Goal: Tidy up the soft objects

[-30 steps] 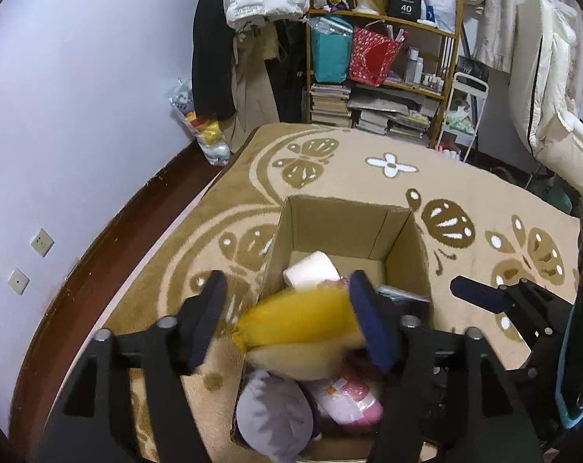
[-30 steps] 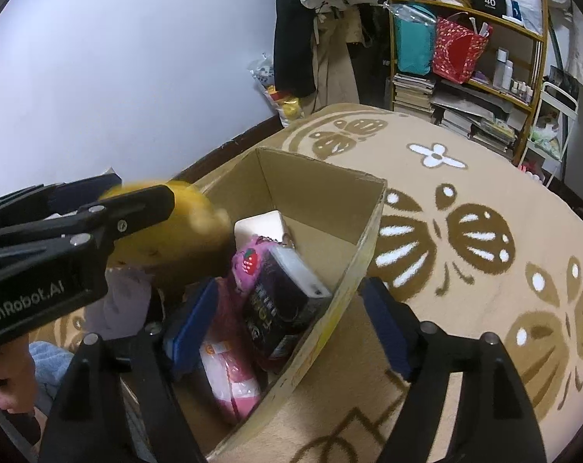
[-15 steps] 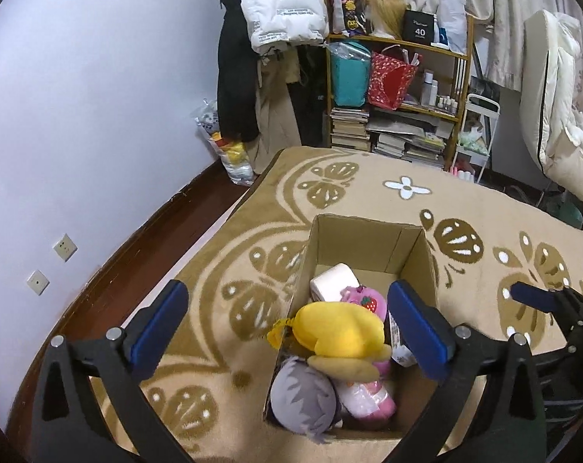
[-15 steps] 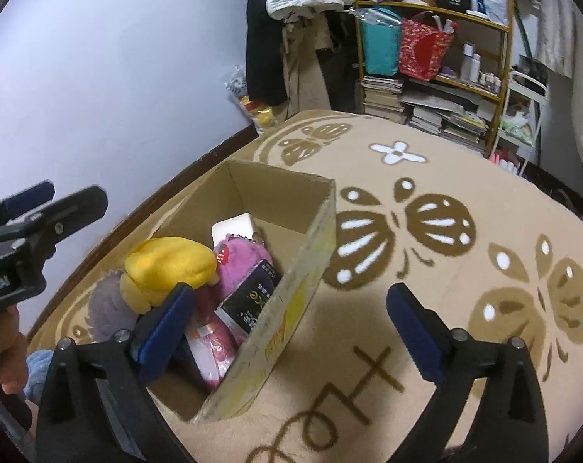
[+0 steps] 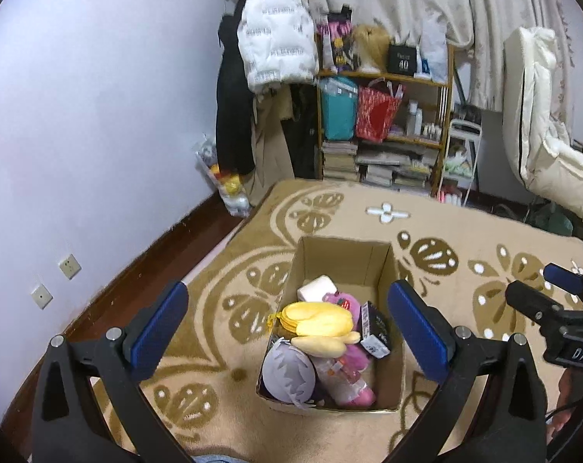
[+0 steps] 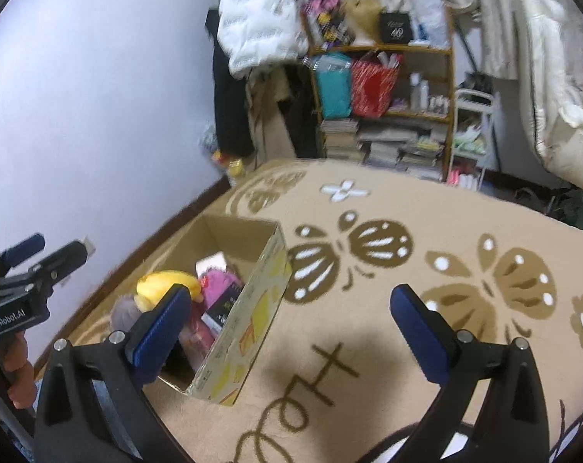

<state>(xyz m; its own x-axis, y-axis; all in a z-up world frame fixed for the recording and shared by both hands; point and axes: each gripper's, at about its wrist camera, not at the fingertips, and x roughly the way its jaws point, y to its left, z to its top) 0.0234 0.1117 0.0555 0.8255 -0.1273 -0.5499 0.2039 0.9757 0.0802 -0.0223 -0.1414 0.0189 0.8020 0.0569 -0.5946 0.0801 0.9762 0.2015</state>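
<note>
Both tools (image 5: 287, 324) (image 6: 291, 318) wide apart, empty, tilted downward above the box (image 5: 384, 262).

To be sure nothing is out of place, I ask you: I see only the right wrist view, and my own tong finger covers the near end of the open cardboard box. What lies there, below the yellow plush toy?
Observer: A round grey-lilac plush head fills the near left corner of the cardboard box, just in front of the yellow plush toy.
Operator: And beside it?
Observer: A pink packet in clear wrap lies to its right, against the near wall.
Operator: Do the left tongs hold something?
Observer: No. The left tongs are open wide over the box, with nothing between their pads.
</note>
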